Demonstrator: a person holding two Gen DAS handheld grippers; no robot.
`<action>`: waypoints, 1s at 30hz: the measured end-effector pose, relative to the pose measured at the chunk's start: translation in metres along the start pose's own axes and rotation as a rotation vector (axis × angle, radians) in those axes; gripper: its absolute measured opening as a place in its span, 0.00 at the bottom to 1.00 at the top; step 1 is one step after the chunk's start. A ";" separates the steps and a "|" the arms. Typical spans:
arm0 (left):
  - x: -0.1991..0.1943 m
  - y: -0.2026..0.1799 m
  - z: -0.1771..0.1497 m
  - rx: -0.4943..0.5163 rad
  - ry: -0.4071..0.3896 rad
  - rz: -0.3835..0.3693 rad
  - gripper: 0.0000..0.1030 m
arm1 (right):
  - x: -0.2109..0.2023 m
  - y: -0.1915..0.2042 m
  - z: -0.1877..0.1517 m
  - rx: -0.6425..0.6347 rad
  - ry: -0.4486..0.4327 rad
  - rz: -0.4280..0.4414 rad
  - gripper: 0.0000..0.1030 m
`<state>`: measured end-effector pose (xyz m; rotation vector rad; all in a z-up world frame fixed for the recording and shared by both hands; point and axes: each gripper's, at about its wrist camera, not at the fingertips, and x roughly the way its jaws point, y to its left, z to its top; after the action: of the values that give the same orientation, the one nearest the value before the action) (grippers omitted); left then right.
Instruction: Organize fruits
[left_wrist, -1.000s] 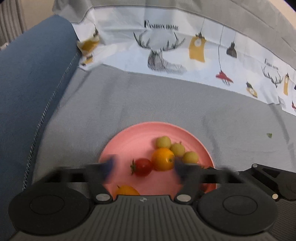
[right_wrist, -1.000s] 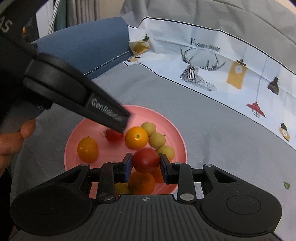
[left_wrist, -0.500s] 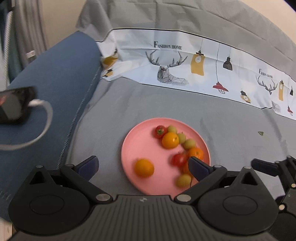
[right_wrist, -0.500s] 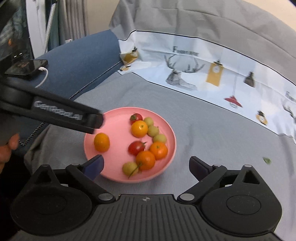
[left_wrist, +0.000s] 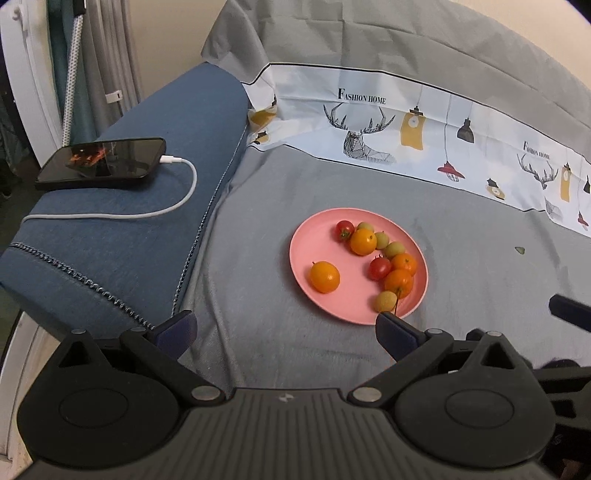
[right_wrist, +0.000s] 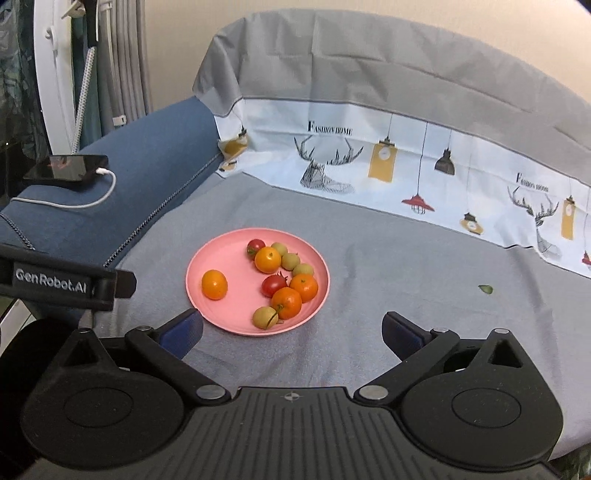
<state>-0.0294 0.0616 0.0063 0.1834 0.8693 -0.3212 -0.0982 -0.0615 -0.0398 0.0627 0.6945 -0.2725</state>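
My right gripper (right_wrist: 291, 332), jaws opening with nothing between them, has let go of the red tomato (right_wrist: 274, 285) and pulled back. My left gripper (left_wrist: 284, 328) hangs wide and empty. All fruit sits on the pink plate (right_wrist: 221, 266); sorting looks finished.

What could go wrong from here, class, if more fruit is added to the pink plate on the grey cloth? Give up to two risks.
1. The pale fruit and an orange lie close to the near rim of the pink plate; a nudge might roll them onto the cloth.
2. The plate rests on soft grey cloth, so pressing one edge may tip it.
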 end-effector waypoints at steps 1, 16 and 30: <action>-0.002 -0.001 -0.002 0.004 -0.002 0.006 1.00 | -0.004 0.001 -0.001 0.000 -0.009 -0.003 0.99; -0.023 -0.008 -0.008 -0.003 0.016 0.036 1.00 | -0.040 0.001 -0.006 -0.003 -0.079 -0.030 0.99; -0.028 -0.011 -0.011 0.007 0.024 0.051 1.00 | -0.048 0.001 -0.008 0.003 -0.100 -0.041 0.99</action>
<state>-0.0577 0.0597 0.0205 0.2160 0.8860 -0.2749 -0.1382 -0.0481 -0.0155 0.0377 0.5961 -0.3138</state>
